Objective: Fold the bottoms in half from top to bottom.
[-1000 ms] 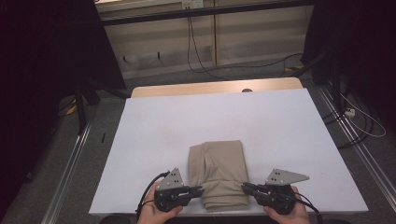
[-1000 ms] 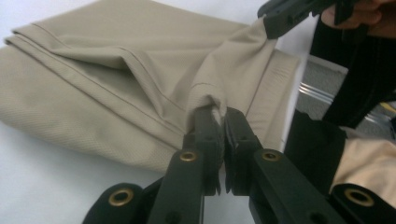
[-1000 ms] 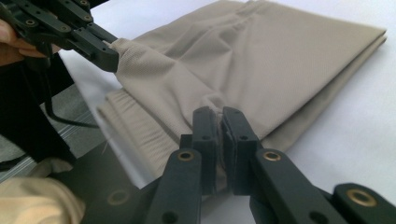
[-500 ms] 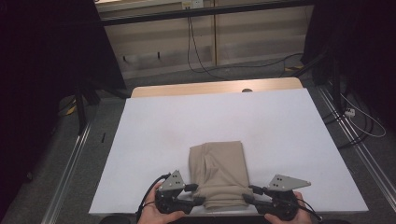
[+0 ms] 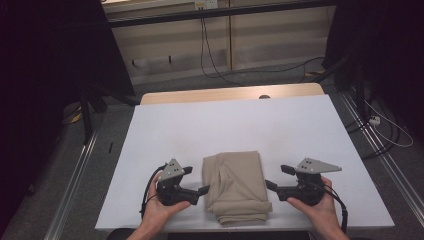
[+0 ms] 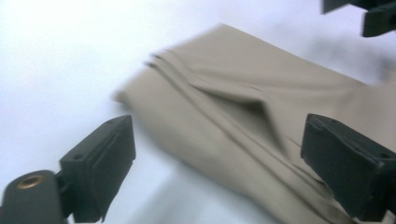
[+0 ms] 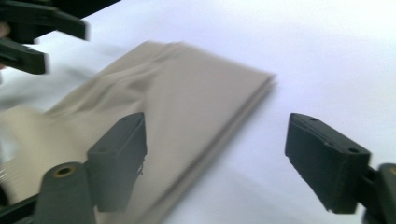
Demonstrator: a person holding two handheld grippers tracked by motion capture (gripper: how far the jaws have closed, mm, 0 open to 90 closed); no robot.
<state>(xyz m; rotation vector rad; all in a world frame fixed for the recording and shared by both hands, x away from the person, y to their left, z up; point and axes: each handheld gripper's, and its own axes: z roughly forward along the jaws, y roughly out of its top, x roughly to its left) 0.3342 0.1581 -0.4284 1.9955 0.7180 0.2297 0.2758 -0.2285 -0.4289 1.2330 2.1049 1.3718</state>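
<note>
- Folded beige cloth (image 5: pixel 236 187) lying flat on the white desk (image 5: pixel 200 130), near the front edge, roughly centred between the two hands.
- Left tool (image 5: pixel 204 189) sitting just beside the cloth's left edge, jaws having just been opening, now standing wide apart, nothing pinched between them.
- Right tool (image 5: pixel 270 184) sitting just beside the cloth's right edge, jaws likewise having just been opening and now wide apart, clear of the fabric.
- Left gripper view: cloth (image 6: pixel 261 121) showing stacked layer edges at its far corner and a soft diagonal crease across the top; other hand's tool (image 6: pixel 369 16) peeking in at upper right.
- Right gripper view: cloth (image 7: pixel 154 126) looking thin-woven, smooth on one half, rumpled and puffing slightly toward the other side.
- Judging handling: light, limp, no stiffness; layers likely sliding over one another if lifted by the top ply alone; not fragile, probably low grip on the smooth desk sheet, so prone to skating when pushed.
- Judging hold points: the two near corners or the side edges, pinching through all layers at once; sliding the lower jaw under the stack, both sides together, to keep the fold from spilling open.
- Avoiding the rumpled middle, where a pinch would be catching loose top fabric only.
</note>
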